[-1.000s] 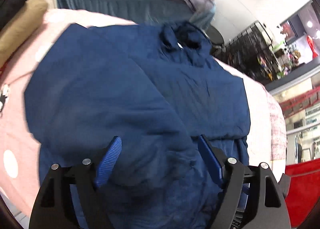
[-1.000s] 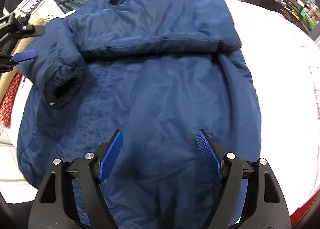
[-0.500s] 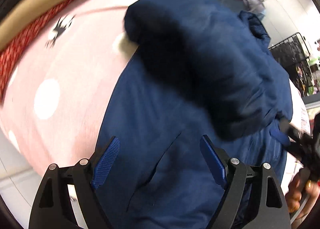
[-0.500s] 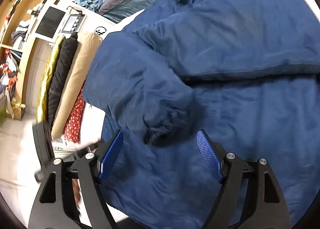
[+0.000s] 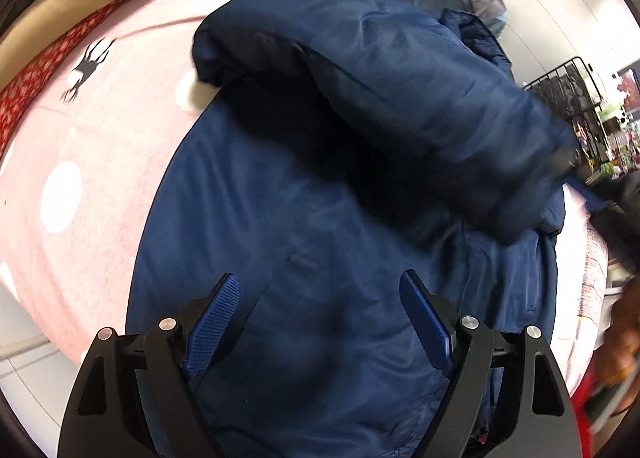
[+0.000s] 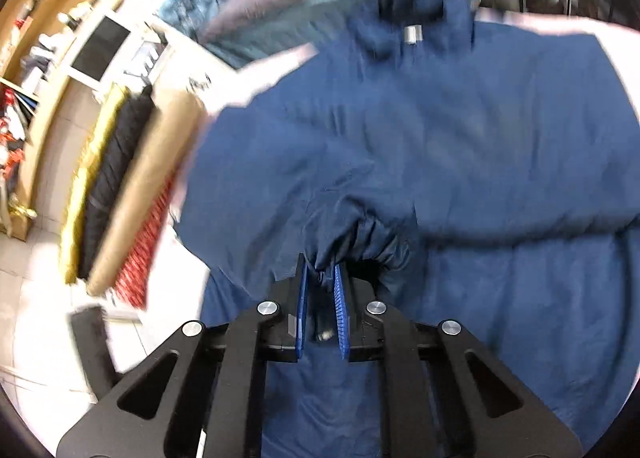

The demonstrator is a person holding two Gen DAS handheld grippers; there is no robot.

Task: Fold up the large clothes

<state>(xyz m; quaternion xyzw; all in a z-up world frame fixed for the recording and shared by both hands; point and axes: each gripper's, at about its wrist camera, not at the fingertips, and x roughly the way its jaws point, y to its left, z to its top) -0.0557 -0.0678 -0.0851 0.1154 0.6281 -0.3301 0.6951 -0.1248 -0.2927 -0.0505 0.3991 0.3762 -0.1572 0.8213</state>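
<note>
Right wrist view showed the right gripper [image 6: 320, 286] closing, its blue pads [image 6: 339, 310] pinching the gathered elastic cuff [image 6: 360, 242] of the sleeve [image 6: 304, 161] of the navy jacket [image 6: 500, 129]. From that pinch the sleeve ran up and to the left, toward its shoulder at the jacket's edge, so its long axis lay slantwise across the chest rather than along the body. The coming move, as I judged it, turned on that line: the cuff had to be carried across the front panel to lay the sleeve flat on the torso. Beyond the cuff the collar [image 6: 416, 17] lay at the far end of the jacket, which was spread front-up over a pink cover [image 6: 272, 69].

Left wrist view showed the left gripper [image 5: 320, 322] gaping wide with nothing between its pads, hovering above the lower front of the jacket and pointing steeply down at it. Farther off, the raised sleeve stretched away to the right toward the other gripper, blurred at the frame's edge. The right hand was plainly the one at the cuff; the left stood nearer the hem, free to take it.
</note>
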